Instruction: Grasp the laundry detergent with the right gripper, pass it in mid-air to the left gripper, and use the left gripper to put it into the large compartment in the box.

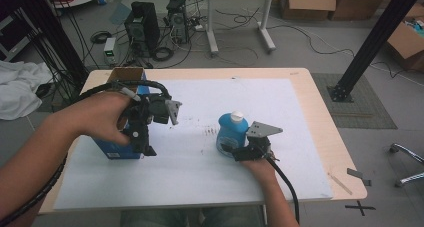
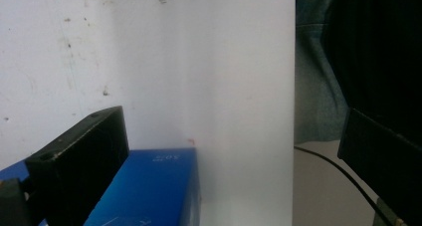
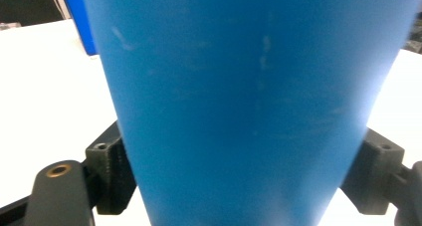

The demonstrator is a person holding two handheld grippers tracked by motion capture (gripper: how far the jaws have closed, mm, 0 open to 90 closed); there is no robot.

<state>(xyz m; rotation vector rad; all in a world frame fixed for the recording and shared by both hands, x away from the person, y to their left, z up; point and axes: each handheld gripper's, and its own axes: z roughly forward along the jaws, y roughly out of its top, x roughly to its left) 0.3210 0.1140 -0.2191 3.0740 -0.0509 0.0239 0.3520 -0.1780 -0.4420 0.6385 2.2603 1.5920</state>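
Note:
A blue bottle [image 1: 231,131] with a white cap stands upright near the middle of the white mat [image 1: 200,179]. My right gripper [image 1: 236,152] is shut on its lower body from the near side. In the right gripper view the bottle [image 3: 249,101] sits between both jaws, which press its sides. At the mat's left stands a blue box [image 1: 116,150] with an open cardboard top. My left gripper [image 1: 144,143] hangs over its right side, pointing down. In the left gripper view the jaws stand wide apart, and the box [image 2: 149,191] lies beside the left jaw, untouched by the right one.
The wooden table [image 1: 320,112] has bare strips right of the mat. Small dark specks [image 1: 207,132] mark the mat left of the bottle. On the floor beyond are computer towers [image 1: 142,27], cables and cardboard boxes [image 1: 307,2]. A black post [image 1: 375,42] rises at the right.

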